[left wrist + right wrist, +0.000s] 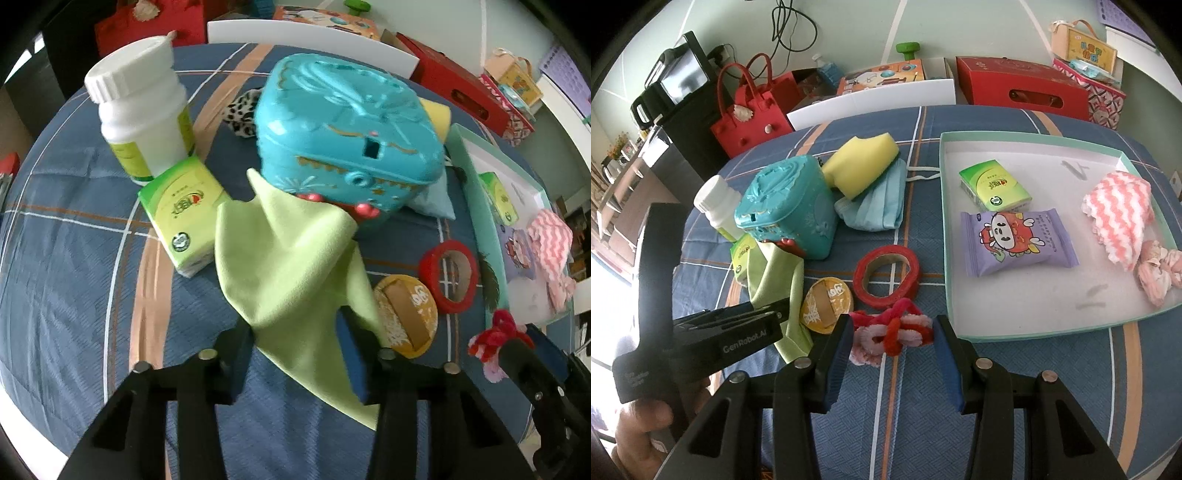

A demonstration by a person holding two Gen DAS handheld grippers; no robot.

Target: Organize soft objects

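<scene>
A light green cloth [284,258] lies on the blue tablecloth with one corner under the turquoise toy chest [343,136]. My left gripper [295,354] is open, its fingers on either side of the cloth's near part. It shows from the side in the right wrist view [768,314] over the same cloth [775,277]. My right gripper [894,350] is open around a red and pink scrunchie bundle [890,332], which also shows in the left wrist view [495,339]. The white tray [1052,314] holds a pink-striped cloth [1119,214], a pink scrunchie [1156,273], a purple wipes pack [1015,240] and a green tissue pack [993,184].
On the table are a white bottle [140,103], a green tissue pack [181,214], a red tape roll [886,273], a yellow round tin [827,299], a yellow sponge [864,162] and a blue face mask [875,206]. Red boxes and a red bag stand beyond the table's far edge.
</scene>
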